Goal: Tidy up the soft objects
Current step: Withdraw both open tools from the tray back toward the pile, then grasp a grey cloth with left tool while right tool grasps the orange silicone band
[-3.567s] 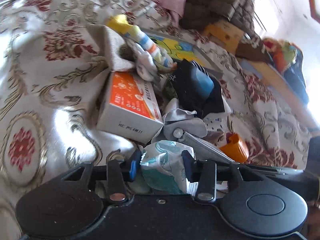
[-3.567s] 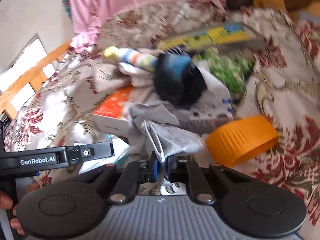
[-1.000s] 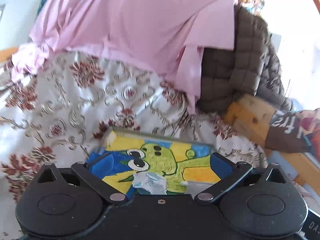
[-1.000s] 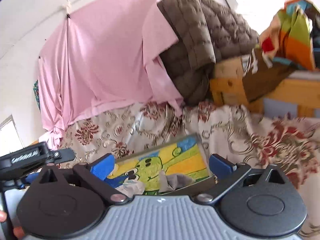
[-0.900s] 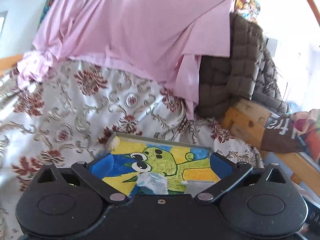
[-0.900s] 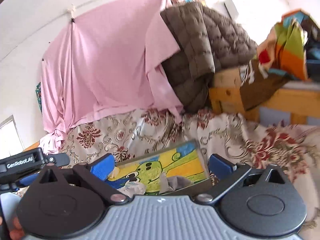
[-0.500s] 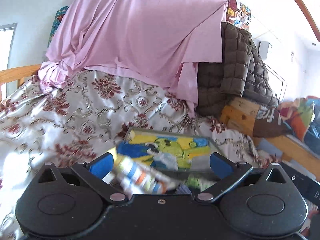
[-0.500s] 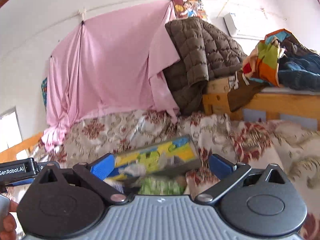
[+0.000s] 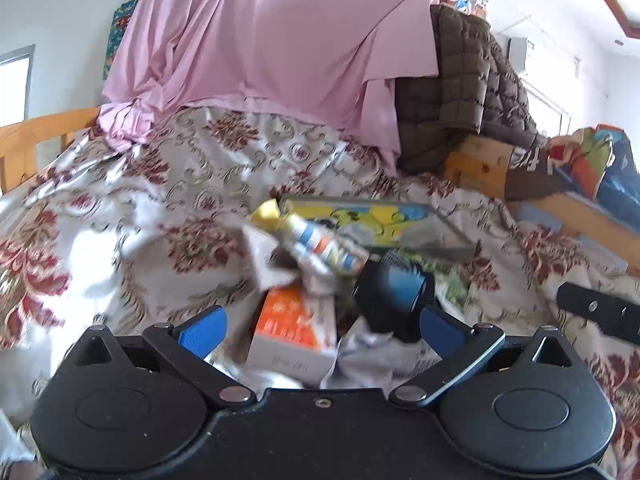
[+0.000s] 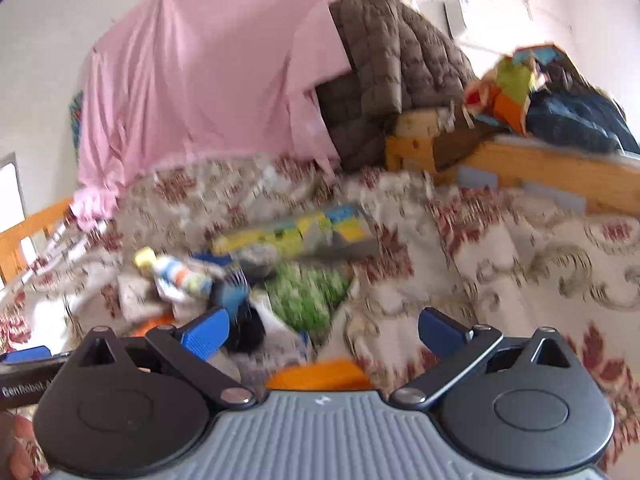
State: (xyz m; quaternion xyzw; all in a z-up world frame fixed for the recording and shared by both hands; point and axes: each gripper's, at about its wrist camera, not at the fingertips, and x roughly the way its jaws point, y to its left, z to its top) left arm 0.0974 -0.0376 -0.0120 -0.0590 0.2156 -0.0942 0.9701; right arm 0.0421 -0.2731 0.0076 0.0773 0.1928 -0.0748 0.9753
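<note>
A pile of things lies on the floral bedspread (image 9: 132, 216). In it are a striped sock (image 9: 316, 246), a grey cloth (image 9: 266, 258), an orange-and-white box (image 9: 294, 330), a black-and-blue bundle (image 9: 394, 292) and crumpled grey fabric (image 9: 372, 356). Behind them sits a shallow tray with a cartoon picture (image 9: 372, 220). My left gripper (image 9: 320, 328) is open and empty, just in front of the box. My right gripper (image 10: 324, 330) is open and empty too, above an orange ring (image 10: 320, 374) and green fabric (image 10: 308, 290). The right wrist view is blurred.
A pink sheet (image 9: 272, 48) and a brown quilted jacket (image 9: 460, 92) hang at the back. A wooden bed frame (image 10: 540, 168) with piled clothes (image 10: 560, 108) stands on the right. The other gripper's black arm (image 9: 600, 314) shows at the right edge.
Both grippers let go of the soft items they held over the tray, then pulled back and tilted down. The pile has come back into view in front of them.
</note>
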